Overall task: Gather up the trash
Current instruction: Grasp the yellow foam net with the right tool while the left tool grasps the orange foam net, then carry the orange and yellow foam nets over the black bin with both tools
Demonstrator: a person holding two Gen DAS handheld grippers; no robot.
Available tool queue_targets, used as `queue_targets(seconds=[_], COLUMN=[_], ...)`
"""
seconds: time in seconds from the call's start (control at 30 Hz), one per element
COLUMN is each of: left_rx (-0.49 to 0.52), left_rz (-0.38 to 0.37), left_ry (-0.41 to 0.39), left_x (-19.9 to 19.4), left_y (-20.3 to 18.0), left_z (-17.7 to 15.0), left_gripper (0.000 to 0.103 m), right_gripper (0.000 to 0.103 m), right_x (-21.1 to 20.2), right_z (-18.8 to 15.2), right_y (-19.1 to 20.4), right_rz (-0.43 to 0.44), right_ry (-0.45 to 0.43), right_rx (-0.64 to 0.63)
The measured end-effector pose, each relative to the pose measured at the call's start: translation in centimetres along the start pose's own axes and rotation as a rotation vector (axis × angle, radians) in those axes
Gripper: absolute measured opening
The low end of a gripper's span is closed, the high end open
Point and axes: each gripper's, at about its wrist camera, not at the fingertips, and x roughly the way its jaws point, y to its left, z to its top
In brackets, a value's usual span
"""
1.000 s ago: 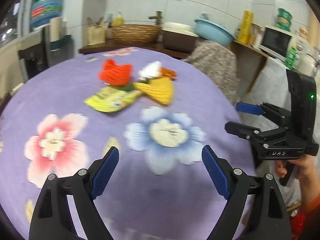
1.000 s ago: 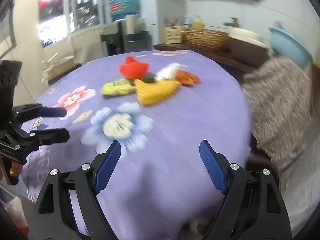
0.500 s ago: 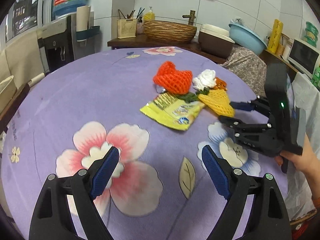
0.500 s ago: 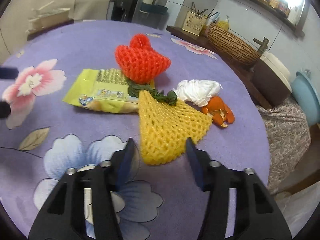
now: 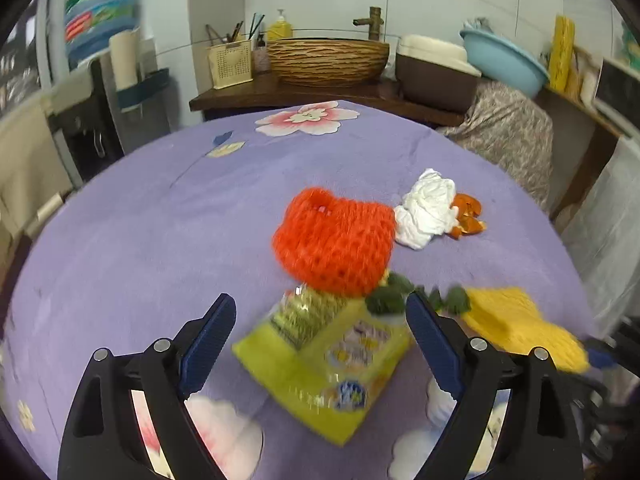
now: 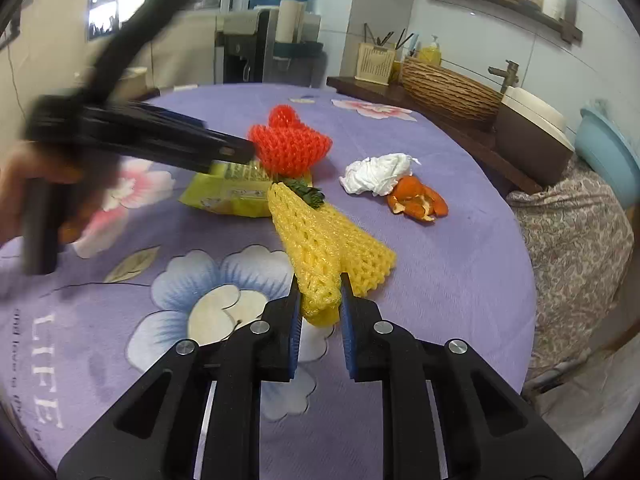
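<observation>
- Trash lies in one loose cluster near the middle of a round table (image 6: 460,280) covered with a purple flowered cloth; six pieces can be counted.
- One yellow foam net (image 6: 328,240) lies nearest in the right wrist view, stretching from the near edge of the cluster toward the far side.
- The right gripper (image 6: 320,312) has just been closing, and its blue pads now pinch the near end of the yellow foam net, which bunches up between them.
- One red foam net (image 5: 334,248) sits at the far left of the cluster, standing up in a rounded lump, touching the far end of the snack bag.
- One yellow-green snack bag (image 5: 328,356) lies flat, just left of the yellow foam net in the right wrist view.
- One small bunch of green leaves (image 6: 306,192) rests on the far tip of the yellow foam net, between it and the red one.
- One crumpled white tissue (image 6: 378,174) lies to the right of the red net, touching one piece of orange peel (image 6: 418,202) just nearer and right of it.
- The left gripper (image 5: 316,336) is spread wide, released, with nothing pressed by its pads; the snack bag shows between and beyond the two fingers, blurred.
- In the right wrist view the left gripper (image 6: 236,152) appears blurred at the left, its tips beside the red net and over the snack bag, held by a hand (image 6: 24,184).
- At the far right stand one woven basket (image 5: 328,60) and one blue basin (image 5: 504,62).
</observation>
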Motion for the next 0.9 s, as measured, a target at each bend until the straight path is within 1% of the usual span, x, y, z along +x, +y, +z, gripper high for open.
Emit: queue_targets(seconds=[0.07, 0.13, 0.2, 0.23, 0.27, 0.3, 0.37, 0.43, 0.47, 0.57, 0.73, 0.77, 0.9], left_rx=[0.023, 0.023, 0.021, 0.023, 0.020, 0.013, -0.002, -0.009, -0.025, -0.060, -0.015, -0.013, -0.029], left_rz=[0.036, 0.053, 0.095, 0.110, 0.131, 0.132, 0.128, 0.136, 0.131, 0.109, 0.132, 0.125, 0.048], left_ry=[0.017, 0.043, 0.054, 0.053, 0.052, 0.053, 0.045, 0.038, 0.028, -0.010, -0.095, -0.102, -0.126], left_x=[1.3, 2.6, 3.6, 3.8, 4.0, 4.2, 4.1, 3.9, 3.4, 2.0, -1.3, -1.8, -5.0], left_y=[-0.9, -1.4, -1.8, -1.9, -1.8, -1.7, -1.6, -1.6, -1.4, -0.9, -1.2, -1.2, -1.9], left_z=[1.0, 1.5, 1.9, 1.9, 1.9, 2.0, 2.1, 2.1, 2.0, 1.8, 0.8, 0.6, -1.1], left_gripper=[0.086, 0.086, 0.085, 0.078, 0.066, 0.061, 0.041, 0.032, 0.030, 0.027, 0.027, 0.027, 0.027], right_gripper=[0.018, 0.018, 0.018, 0.018, 0.018, 0.018, 0.018, 0.018, 0.018, 0.018, 0.018, 0.018, 0.018], right_x=[-1.1, -2.3, -3.5, -4.0, -4.5, -4.9, -5.7, -6.3, -6.6, -7.1, -7.7, -7.7, -8.5], right_z=[-0.5, -1.0, -1.6, -2.0, -2.3, -2.6, -3.5, -4.4, -4.8, -5.7, -6.8, -6.9, -7.7], right_y=[-0.3, -0.5, -0.9, -1.1, -1.3, -1.6, -2.0, -2.4, -2.5, -2.9, -3.5, -3.6, -4.3], right_rz=[0.013, 0.026, 0.031, 0.029, 0.028, 0.029, 0.027, 0.028, 0.032, 0.035, 0.028, 0.030, 0.029], right_ry=[-0.017, -0.033, -0.042, -0.047, -0.052, -0.054, -0.059, -0.063, -0.065, -0.077, -0.101, -0.105, -0.124], right_rx=[0.025, 0.051, 0.067, 0.073, 0.080, 0.087, 0.104, 0.126, 0.138, 0.158, 0.180, 0.186, 0.210])
